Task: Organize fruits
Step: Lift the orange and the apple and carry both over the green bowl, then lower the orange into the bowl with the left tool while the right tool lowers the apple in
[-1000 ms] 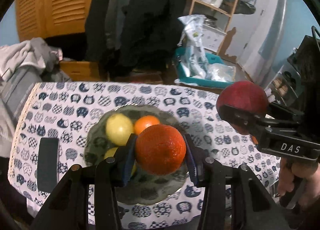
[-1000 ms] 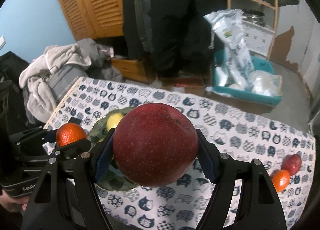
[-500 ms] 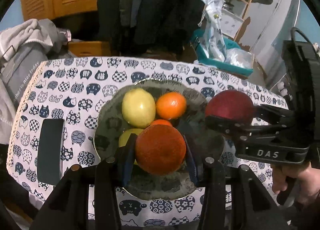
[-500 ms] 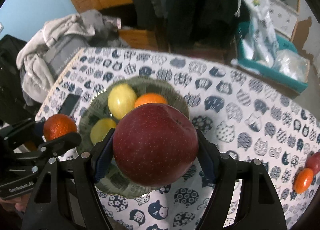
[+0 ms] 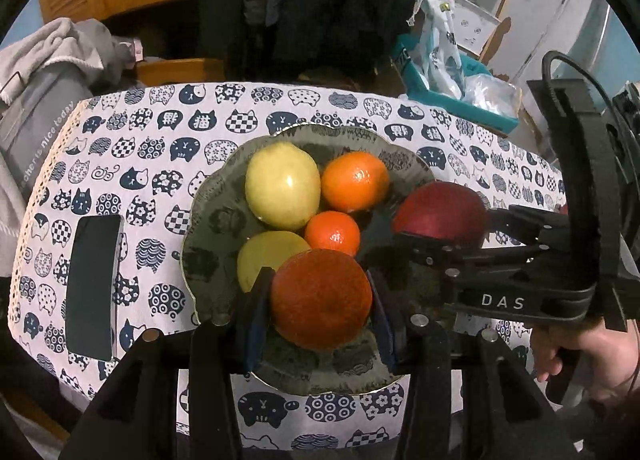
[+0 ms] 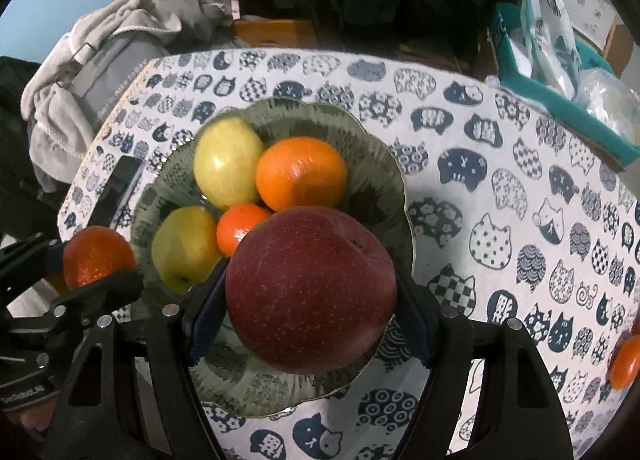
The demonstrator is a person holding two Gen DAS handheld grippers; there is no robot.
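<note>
Tongs (image 5: pixel 320 300) now lower over plate (image 5: pixel 208 260).

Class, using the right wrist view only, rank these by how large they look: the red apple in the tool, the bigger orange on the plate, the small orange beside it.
1. Red apple, though it sits nearest the camera.
2. Bigger orange.
3. Small orange.

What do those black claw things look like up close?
Each hand-held gripper, left and right, is a black frame with triangular cut-outs, silver bolts and blue pads on its fingers. The right one has white letters "DAS" and a black cable looping above it.
</note>
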